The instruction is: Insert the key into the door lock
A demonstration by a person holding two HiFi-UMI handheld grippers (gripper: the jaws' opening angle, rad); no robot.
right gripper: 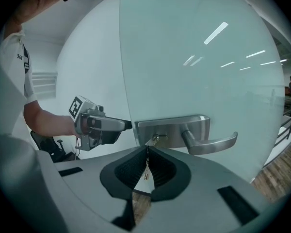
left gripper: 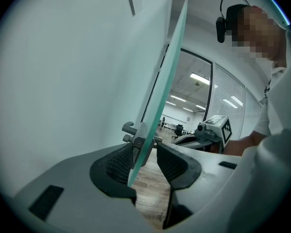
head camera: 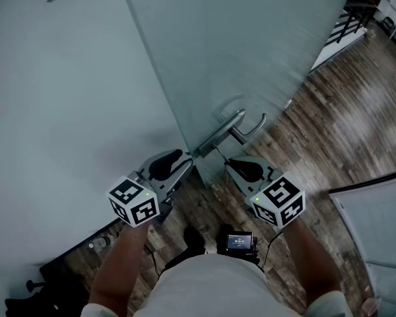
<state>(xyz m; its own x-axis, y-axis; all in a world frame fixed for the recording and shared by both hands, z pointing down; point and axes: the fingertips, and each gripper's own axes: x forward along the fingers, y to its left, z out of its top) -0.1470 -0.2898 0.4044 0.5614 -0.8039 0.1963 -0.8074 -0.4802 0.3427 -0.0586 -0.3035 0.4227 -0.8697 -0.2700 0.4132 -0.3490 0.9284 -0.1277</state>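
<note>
While the right gripper (right gripper: 147, 149) has its fingers (right gripper: 131, 169) clenched on the key (right gripper: 153, 141), the key's tip lies just ahead of them, at the lock cylinder (right gripper: 158, 137) on the left end of the steel lock plate (right gripper: 174, 126), left of the lever handle (right gripper: 211, 143). The key's long axis runs from the fingers up and slightly right into the cylinder's face, and a small tag hangs below between the pads. Whether the blade has already entered I cannot tell. The push looks to be straight along that axis, and the right hand is the nearer one. The left gripper (left gripper: 144, 148) is released, its fingers spread on either side of the glass door (left gripper: 161, 89) edge without pressing it.
</note>
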